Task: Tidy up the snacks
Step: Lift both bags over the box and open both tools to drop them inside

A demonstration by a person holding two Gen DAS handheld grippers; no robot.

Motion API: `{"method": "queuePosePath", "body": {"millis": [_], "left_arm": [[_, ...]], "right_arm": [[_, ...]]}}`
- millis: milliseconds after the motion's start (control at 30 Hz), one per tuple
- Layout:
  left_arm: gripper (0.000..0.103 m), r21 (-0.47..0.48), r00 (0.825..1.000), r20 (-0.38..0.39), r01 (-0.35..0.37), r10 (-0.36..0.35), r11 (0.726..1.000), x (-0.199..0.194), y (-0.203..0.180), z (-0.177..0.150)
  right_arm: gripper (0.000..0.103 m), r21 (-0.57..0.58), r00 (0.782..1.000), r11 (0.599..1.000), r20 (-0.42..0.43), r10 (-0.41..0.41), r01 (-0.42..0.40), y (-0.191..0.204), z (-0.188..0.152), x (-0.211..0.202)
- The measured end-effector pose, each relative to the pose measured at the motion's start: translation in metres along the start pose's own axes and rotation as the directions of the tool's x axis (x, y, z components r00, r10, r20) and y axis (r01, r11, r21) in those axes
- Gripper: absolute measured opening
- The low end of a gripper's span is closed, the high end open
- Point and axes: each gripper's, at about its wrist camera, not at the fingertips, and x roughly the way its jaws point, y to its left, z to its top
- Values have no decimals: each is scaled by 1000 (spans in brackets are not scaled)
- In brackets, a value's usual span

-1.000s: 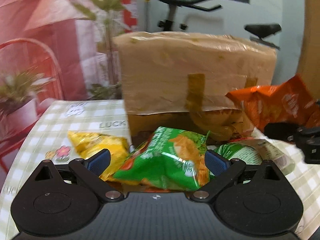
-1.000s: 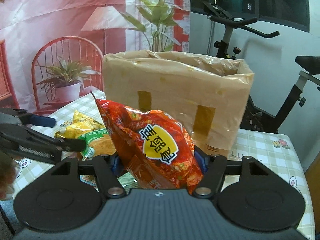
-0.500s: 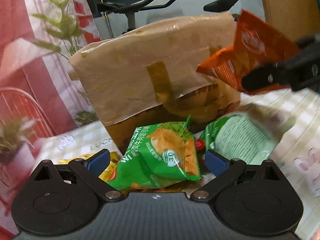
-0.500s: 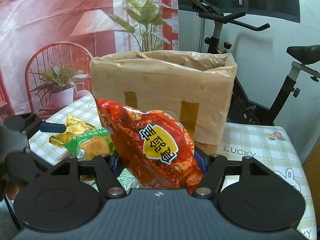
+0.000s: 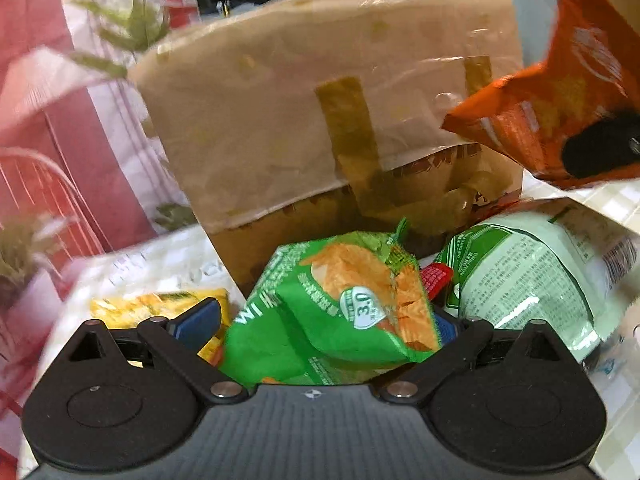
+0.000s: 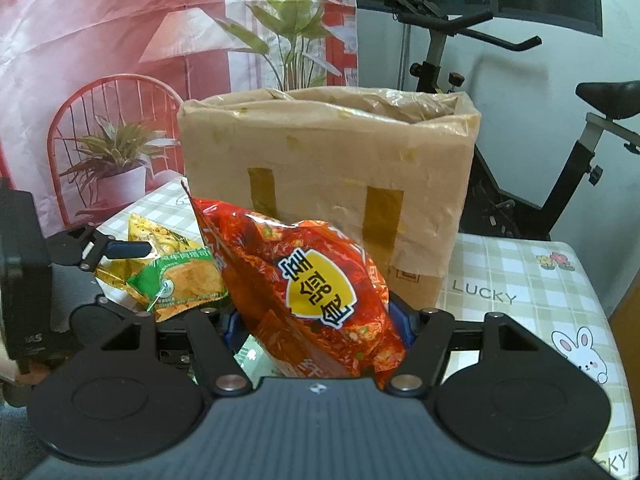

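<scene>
Before the tall plastic-wrapped cardboard box (image 6: 328, 184) on the checked tabletop (image 6: 520, 276), a red snack bag (image 6: 312, 288) is gripped upright by the right tongs (image 6: 316, 322), while a green chip bag (image 5: 340, 308), lying among other packets, is framed by the left tongs (image 5: 320, 324), which are spread apart.

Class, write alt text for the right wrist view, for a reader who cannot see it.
The right gripper holds a crinkly red snack bag with a yellow shield label, in front of a tall brown cardboard box lined with plastic. Left of it, the left gripper reaches over green and yellow snack bags on a checked tablecloth.
</scene>
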Motion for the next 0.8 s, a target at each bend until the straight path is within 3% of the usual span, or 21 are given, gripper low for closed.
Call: {"method": "queuePosePath", "body": {"millis": [100, 133, 167, 233, 367, 567, 800], "left_arm": [[101, -53, 999, -14, 42, -43, 998, 8, 12, 0], [94, -71, 998, -25, 61, -63, 996, 10, 15, 0], [81, -84, 996, -36, 73, -76, 994, 11, 17, 2], [70, -103, 997, -32, 60, -63, 993, 5, 21, 4], [69, -211, 990, 35, 140, -136, 968, -21, 36, 0], [69, -265, 988, 94, 143, -122, 954, -55, 47, 0], [69, -265, 984, 161, 115, -74, 957, -94, 50, 17]], "right_arm": [[68, -2, 1000, 1000, -6, -1, 1, 0, -1, 1], [68, -1, 1000, 1000, -8, -3, 3, -1, -1, 2], [68, 1, 1000, 1000, -10, -4, 4, -1, 0, 3], [68, 3, 1000, 1000, -11, -7, 7, -1, -1, 3], [68, 1, 1000, 1000, -8, -8, 8, -1, 1, 3], [68, -3, 1000, 1000, 3, 2, -2, 3, 0, -1], [68, 4, 999, 1000, 31, 17, -17, 11, 9, -13]]}}
